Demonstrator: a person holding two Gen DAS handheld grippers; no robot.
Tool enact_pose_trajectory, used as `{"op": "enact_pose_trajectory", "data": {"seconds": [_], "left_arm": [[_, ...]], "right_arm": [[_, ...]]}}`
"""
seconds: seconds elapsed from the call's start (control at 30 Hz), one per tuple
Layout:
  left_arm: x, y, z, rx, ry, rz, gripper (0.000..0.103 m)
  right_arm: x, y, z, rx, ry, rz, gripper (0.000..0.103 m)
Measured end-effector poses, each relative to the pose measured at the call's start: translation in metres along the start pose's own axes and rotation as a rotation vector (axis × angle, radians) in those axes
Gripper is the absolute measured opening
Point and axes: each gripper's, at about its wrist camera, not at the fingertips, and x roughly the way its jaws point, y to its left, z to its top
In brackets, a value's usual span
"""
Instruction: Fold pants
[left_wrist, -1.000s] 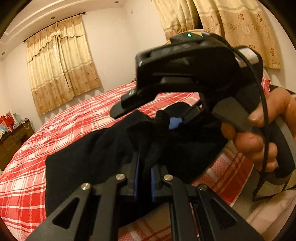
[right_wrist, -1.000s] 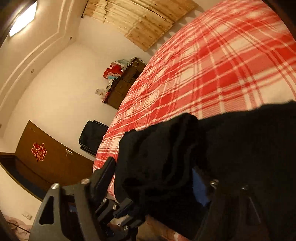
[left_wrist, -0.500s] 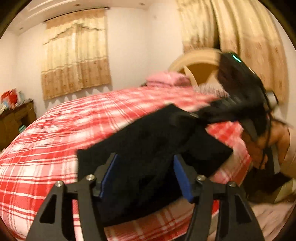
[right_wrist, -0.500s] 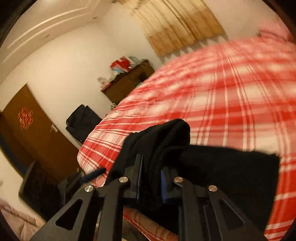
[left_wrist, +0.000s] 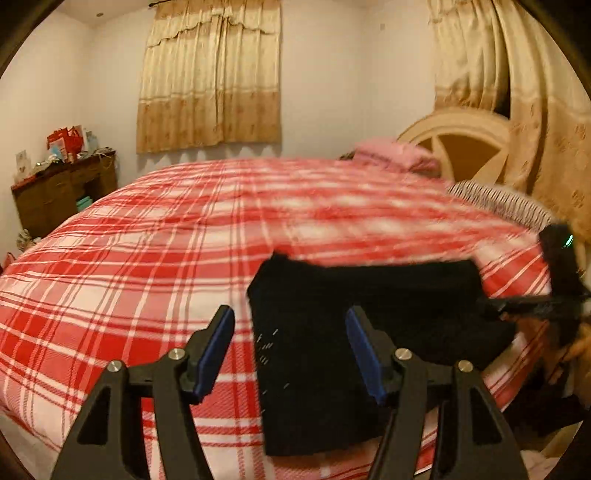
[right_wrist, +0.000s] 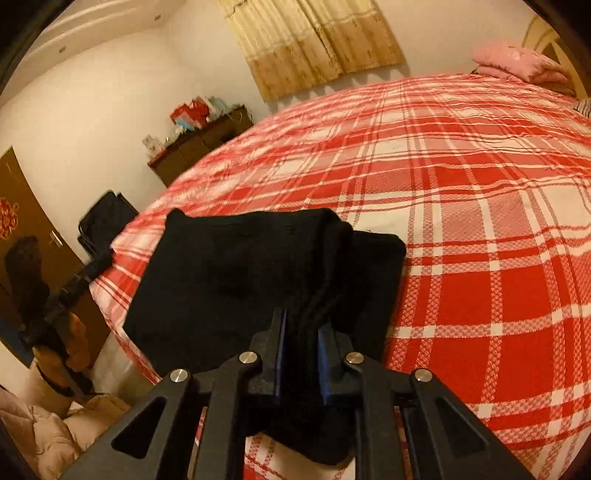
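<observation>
The black pants (left_wrist: 343, 332) lie folded into a flat rectangle near the front edge of the bed (left_wrist: 147, 266) with the red plaid cover. My left gripper (left_wrist: 291, 347) is open and empty, held just in front of the pants' left part. In the right wrist view the pants (right_wrist: 229, 280) lie flat, and my right gripper (right_wrist: 301, 350) is shut on a bunched ridge of the black cloth at their near edge. The right gripper also shows at the right edge of the left wrist view (left_wrist: 532, 306).
A pink pillow (left_wrist: 395, 155) and a striped pillow (left_wrist: 498, 203) lie by the round headboard (left_wrist: 461, 144). A dark wooden dresser (left_wrist: 62, 195) with clutter stands by the far wall. A black chair (right_wrist: 103, 221) and a brown door (right_wrist: 26, 236) are beside the bed.
My left gripper let go of the pants, opened and drew back. The pants dropped from a held-up bundle to lie flat on the bed. My right gripper keeps its hold.
</observation>
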Motion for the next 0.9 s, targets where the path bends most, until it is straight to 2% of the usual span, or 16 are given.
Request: {"op": "enact_pose_trajectory", "data": {"seconds": [0.1, 0.2, 0.33, 0.43, 0.6, 0.67, 0.7, 0.73, 0.83, 0.87, 0.9], "left_arm": [[0.004, 0.005, -0.002, 0.003, 0.023, 0.025, 0.065], [0.002, 0.008, -0.002, -0.007, 0.022, 0.03, 0.066], [0.006, 0.009, -0.002, 0.007, 0.026, 0.048, 0.065], [0.011, 0.007, -0.007, 0.021, 0.053, 0.079, 0.066], [0.017, 0.006, -0.011, 0.04, 0.071, 0.094, 0.066], [0.019, 0.004, -0.014, 0.044, 0.08, 0.089, 0.066], [0.02, 0.003, -0.016, 0.048, 0.083, 0.09, 0.066], [0.021, 0.001, -0.017, 0.054, 0.087, 0.089, 0.067], [0.024, -0.003, -0.019, 0.071, 0.09, 0.097, 0.069], [0.024, -0.004, -0.019, 0.075, 0.089, 0.099, 0.069], [0.024, -0.006, -0.018, 0.079, 0.086, 0.1, 0.07]], "right_arm": [[-0.009, 0.008, 0.008, -0.031, -0.005, -0.026, 0.016], [-0.023, 0.011, 0.013, -0.022, -0.024, -0.008, 0.015], [-0.012, 0.004, 0.003, -0.048, 0.037, -0.125, 0.015], [-0.011, -0.002, -0.003, -0.006, 0.015, -0.118, 0.015], [-0.012, 0.009, 0.0, -0.079, 0.039, -0.184, 0.016], [-0.018, 0.005, 0.001, -0.046, 0.015, -0.187, 0.019], [-0.023, 0.005, 0.001, -0.023, 0.0, -0.216, 0.029], [-0.03, 0.007, 0.001, -0.023, -0.021, -0.316, 0.029], [-0.048, 0.029, -0.001, -0.158, -0.088, -0.43, 0.029], [-0.053, 0.041, -0.001, -0.203, -0.113, -0.414, 0.029], [-0.056, 0.051, -0.002, -0.223, -0.125, -0.359, 0.029]]}}
